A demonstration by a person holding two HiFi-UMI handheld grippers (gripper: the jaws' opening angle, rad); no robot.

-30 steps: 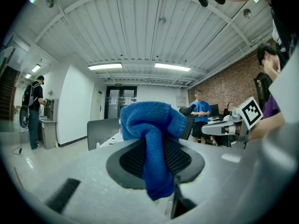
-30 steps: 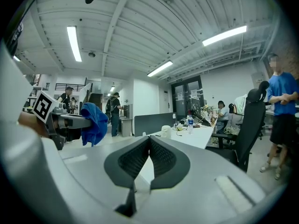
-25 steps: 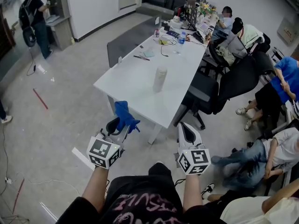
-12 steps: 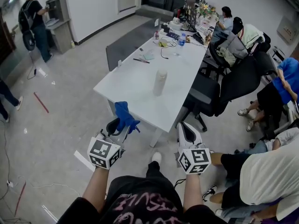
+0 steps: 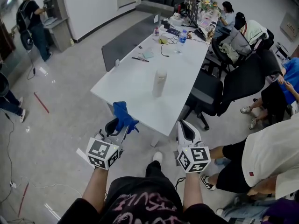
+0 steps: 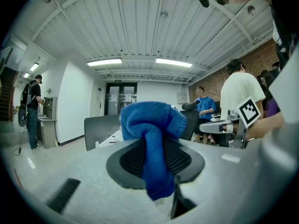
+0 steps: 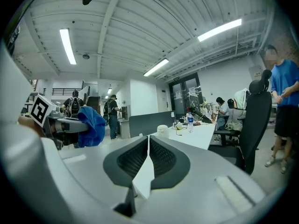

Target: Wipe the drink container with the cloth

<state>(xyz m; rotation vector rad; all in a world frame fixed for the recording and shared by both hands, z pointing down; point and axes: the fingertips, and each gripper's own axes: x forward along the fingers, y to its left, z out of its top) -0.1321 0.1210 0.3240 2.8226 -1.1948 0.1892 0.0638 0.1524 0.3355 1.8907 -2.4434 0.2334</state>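
Observation:
A tall pale drink container (image 5: 160, 82) stands upright on the white table (image 5: 131, 87), ahead of both grippers and well apart from them. My left gripper (image 5: 117, 124) is shut on a blue cloth (image 5: 123, 116), which bunches up above the jaws. In the left gripper view the cloth (image 6: 152, 134) hangs between the dark pads and hides the container. My right gripper (image 5: 186, 129) is level with the left one, its jaws together with nothing between them. The right gripper view shows the container (image 7: 162, 130) on the table's near part, just above the shut right gripper (image 7: 148, 149).
Black office chairs (image 5: 208, 91) line the table's right side. Bottles, cables and papers (image 5: 174, 33) crowd its far end. A person in a white shirt (image 5: 266, 155) stands close on my right. Other people stand far left by a counter (image 5: 53, 22).
Both grippers and the view have come a little closer to the table. The person in the white shirt has moved in at the right. Another person has walked across the left edge.

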